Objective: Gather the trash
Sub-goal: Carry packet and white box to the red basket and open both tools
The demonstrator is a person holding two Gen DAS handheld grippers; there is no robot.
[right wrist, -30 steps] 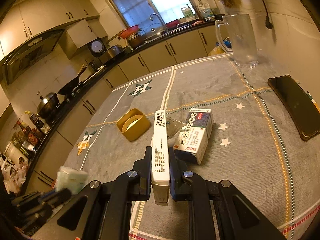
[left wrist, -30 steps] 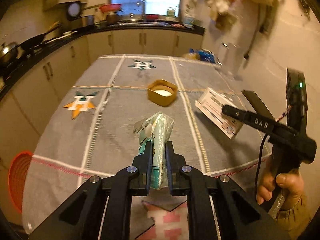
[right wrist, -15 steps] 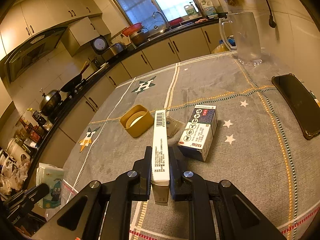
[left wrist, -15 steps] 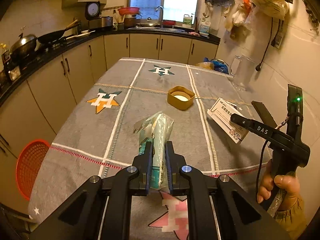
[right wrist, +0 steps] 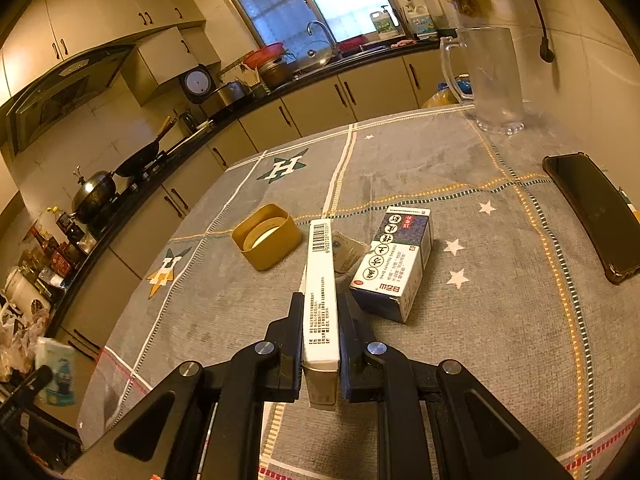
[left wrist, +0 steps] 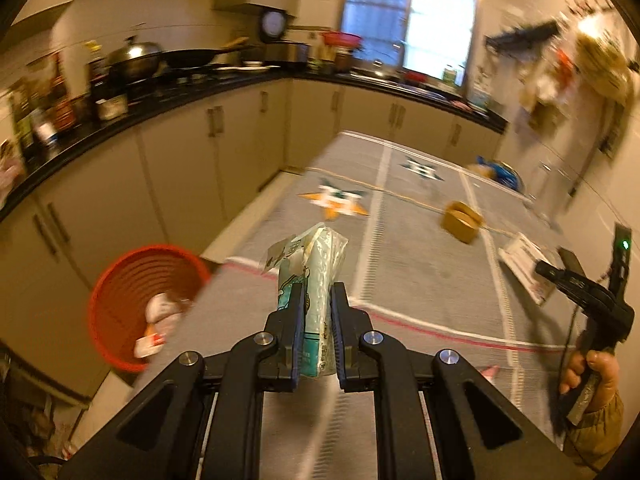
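My left gripper (left wrist: 314,296) is shut on a crumpled teal and white packet (left wrist: 312,268) and holds it above the table's left edge. An orange bin (left wrist: 132,300) with some trash in it stands on the floor to the lower left. My right gripper (right wrist: 320,304) is shut on a long white carton (right wrist: 320,280) with a barcode, held above the table. In the left wrist view the right gripper (left wrist: 560,280) shows at the right with the carton (left wrist: 524,264). In the right wrist view the packet (right wrist: 56,368) shows at far left.
A grey tablecloth (right wrist: 400,168) covers the table. On it are a tan open box (right wrist: 266,236), a blue and white box (right wrist: 394,264) lying flat, a small clear wrapper (right wrist: 348,250), a black phone (right wrist: 592,212) and a glass mug (right wrist: 488,80). Kitchen counters run along the left.
My left gripper has swung left with the packet toward the table's left edge, and the orange bin has come into fuller view. My right gripper has barely moved.
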